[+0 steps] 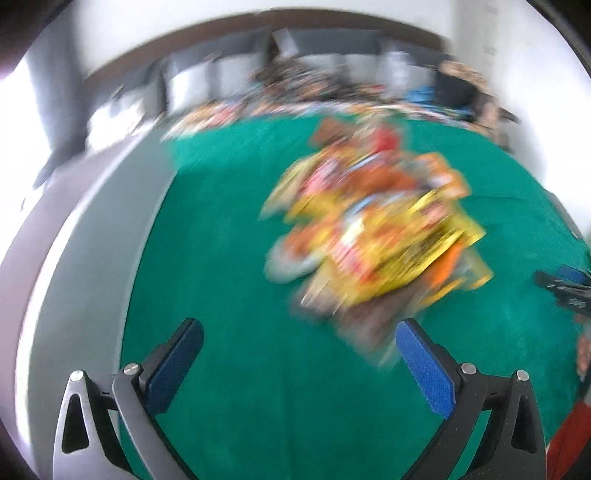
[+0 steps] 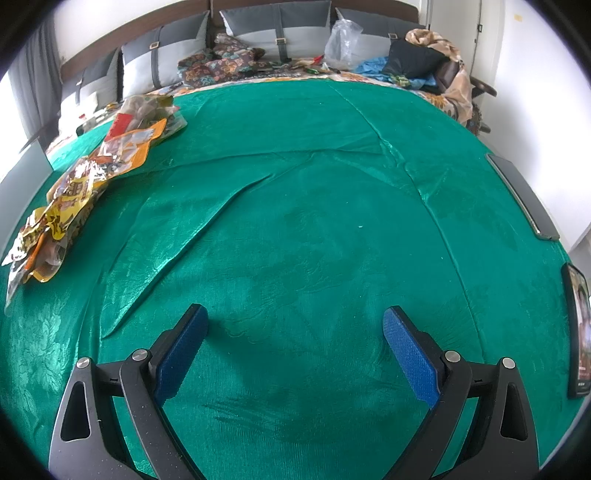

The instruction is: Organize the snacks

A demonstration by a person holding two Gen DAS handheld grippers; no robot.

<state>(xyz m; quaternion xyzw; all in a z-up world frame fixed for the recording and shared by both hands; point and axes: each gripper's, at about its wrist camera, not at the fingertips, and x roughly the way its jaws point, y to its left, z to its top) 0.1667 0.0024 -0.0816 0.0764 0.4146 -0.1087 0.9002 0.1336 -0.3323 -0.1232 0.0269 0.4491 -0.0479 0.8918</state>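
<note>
Where the right wrist view is sharp, a green cloth [image 2: 295, 221] fills the frame, the snack packets [image 2: 85, 177] heaped at its left edge. Below, the right gripper [image 2: 295, 325] spreads wide, grasping nothing. Though blurred, the left gripper [image 1: 299, 339] gapes empty beneath that pile.

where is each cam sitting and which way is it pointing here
Left wrist: rides on the left gripper, looking forward and down across the green bedspread at the snack packet pile; motion-blurred; its own open jaws show, and the right gripper at the right edge.
Right wrist: rides on the right gripper, facing bare green bedspread toward the grey cushions; its open jaws show, with the snack packet pile far left.
Shared: bedspread, pile, cushions.
</note>
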